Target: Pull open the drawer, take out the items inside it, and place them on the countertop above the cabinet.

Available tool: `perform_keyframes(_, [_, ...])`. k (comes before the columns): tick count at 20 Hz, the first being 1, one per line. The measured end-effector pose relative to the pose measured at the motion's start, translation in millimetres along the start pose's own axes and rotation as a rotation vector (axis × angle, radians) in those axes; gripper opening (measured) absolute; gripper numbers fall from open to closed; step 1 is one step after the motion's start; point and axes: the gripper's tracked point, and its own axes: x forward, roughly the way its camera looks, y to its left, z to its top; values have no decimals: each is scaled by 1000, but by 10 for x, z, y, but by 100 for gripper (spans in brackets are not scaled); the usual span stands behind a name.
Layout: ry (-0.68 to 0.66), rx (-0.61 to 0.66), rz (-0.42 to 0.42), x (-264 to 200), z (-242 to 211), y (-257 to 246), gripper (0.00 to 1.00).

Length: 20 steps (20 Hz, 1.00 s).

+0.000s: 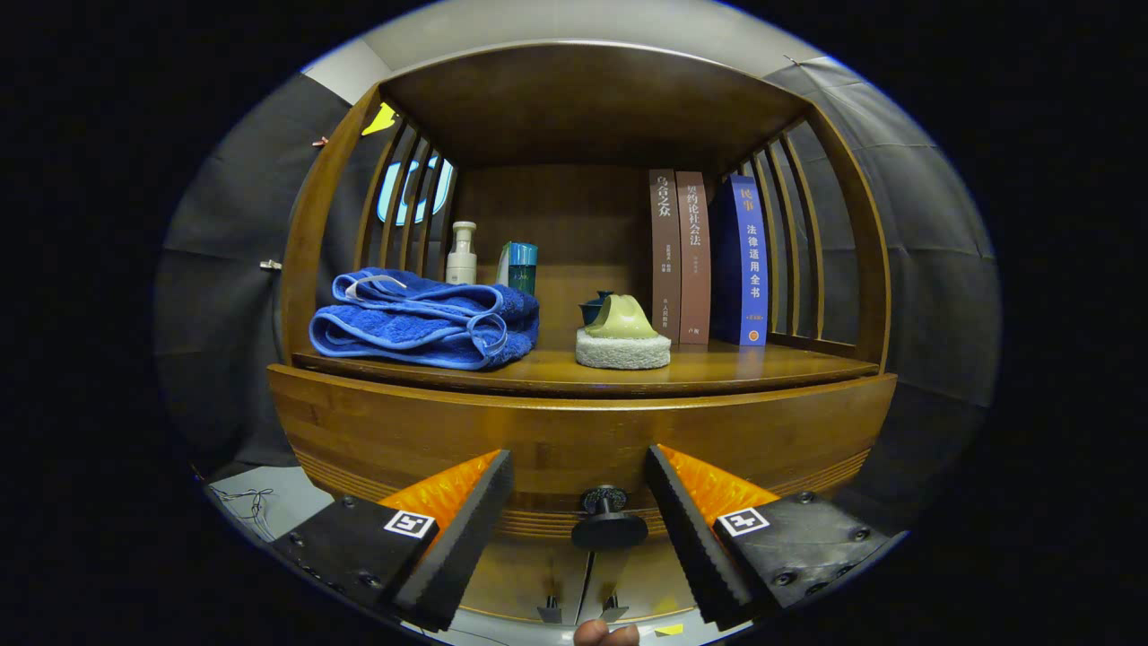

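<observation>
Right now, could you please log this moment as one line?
gripper: open | knob: between fingers, ungripped | drawer: closed | stage: pre-grasp

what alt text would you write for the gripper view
The open tool straddles a dark round drawer knob on a closed wooden drawer front, touching nothing. On the countertop above sit a folded blue towel, two bottles, a sponge and three upright books.

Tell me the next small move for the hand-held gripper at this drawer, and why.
Probably ease forward a little and close on the drawer knob. The hand-held gripper is open, its fingers either side of the knob and apart from it, and the drawer front looks shut, so nothing inside can be reached before a pull.
</observation>
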Motion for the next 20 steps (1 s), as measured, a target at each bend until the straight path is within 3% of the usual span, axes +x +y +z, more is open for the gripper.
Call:
perform_keyframes(8, [-8,-5,-10,103,-38,4,99])
perform_keyframes(12, [16,4,46,47,-99,24,99])
perform_keyframes(20, [-46,79,64,-400,573,-406,99])
